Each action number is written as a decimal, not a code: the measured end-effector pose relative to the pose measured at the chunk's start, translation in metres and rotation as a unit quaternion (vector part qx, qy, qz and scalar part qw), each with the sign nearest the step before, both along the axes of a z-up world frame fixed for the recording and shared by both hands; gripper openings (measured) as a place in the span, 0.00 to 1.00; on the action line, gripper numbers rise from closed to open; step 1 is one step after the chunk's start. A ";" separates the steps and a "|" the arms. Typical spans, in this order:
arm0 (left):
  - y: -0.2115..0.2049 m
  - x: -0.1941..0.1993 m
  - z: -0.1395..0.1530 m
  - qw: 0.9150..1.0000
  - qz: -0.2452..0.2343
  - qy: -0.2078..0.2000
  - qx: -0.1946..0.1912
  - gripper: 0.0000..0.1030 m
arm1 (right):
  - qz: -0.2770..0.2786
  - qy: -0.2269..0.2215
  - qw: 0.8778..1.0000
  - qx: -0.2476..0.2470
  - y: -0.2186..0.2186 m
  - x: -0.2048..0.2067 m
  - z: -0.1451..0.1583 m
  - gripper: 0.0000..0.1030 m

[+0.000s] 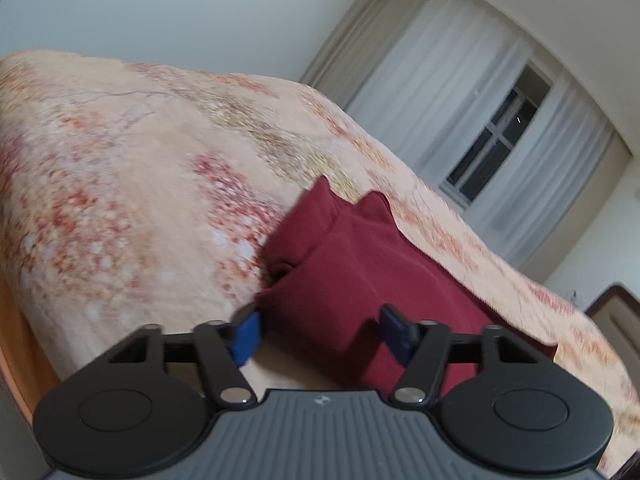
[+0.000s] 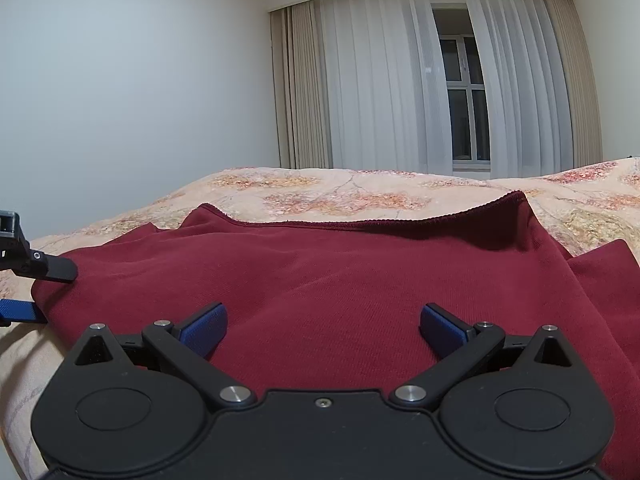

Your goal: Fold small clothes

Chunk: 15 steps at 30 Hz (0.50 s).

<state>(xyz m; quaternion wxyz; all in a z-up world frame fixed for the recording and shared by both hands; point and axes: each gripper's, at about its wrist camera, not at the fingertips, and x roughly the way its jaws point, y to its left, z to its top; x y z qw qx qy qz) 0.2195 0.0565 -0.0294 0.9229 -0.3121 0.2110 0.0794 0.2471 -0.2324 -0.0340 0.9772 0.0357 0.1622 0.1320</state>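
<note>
A dark red knit garment [image 2: 340, 280] lies spread on a bed under a peach floral blanket [image 2: 360, 196], its ribbed hem at the far side. My right gripper [image 2: 322, 330] hovers low over the near part of the cloth, jaws wide open, nothing between the blue pads. In the left wrist view the garment [image 1: 352, 264] looks folded, two corners pointing away. My left gripper [image 1: 320, 334] stands half open around the near left corner; its pads do not press the cloth. The right wrist view shows the left gripper [image 2: 60, 293] at the garment's left edge.
The blanket [image 1: 140, 184] covers the whole bed, which drops off at its left edge. A window with white sheer curtains [image 2: 400, 80] and a plain wall stand behind the bed. Dark wooden furniture [image 1: 616, 312] shows at the far right.
</note>
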 end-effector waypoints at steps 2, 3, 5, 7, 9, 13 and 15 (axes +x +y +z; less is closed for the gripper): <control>0.005 0.001 0.000 1.000 0.006 -0.005 -0.007 0.45 | 0.000 0.000 1.000 0.000 0.000 0.000 0.000 1.00; 0.007 0.002 0.001 1.000 0.007 -0.007 -0.007 0.33 | 0.000 0.000 1.000 0.000 0.000 0.000 0.000 1.00; 0.010 0.003 0.004 1.000 0.002 -0.016 -0.007 0.25 | 0.000 -0.001 1.000 0.001 0.000 -0.001 -0.001 1.00; 0.008 0.005 0.008 1.000 -0.006 -0.026 0.002 0.16 | 0.000 -0.001 1.000 0.000 0.001 -0.001 -0.001 1.00; 0.002 0.007 0.016 0.999 -0.016 -0.037 0.025 0.11 | 0.000 -0.001 1.000 0.000 0.000 -0.001 -0.001 1.00; -0.018 0.015 0.039 0.995 -0.043 -0.068 0.061 0.09 | -0.005 0.001 1.000 0.002 -0.001 -0.003 -0.001 1.00; -0.028 0.021 0.051 0.993 -0.061 -0.077 0.067 0.08 | -0.005 0.000 1.000 0.011 -0.005 -0.008 0.001 1.00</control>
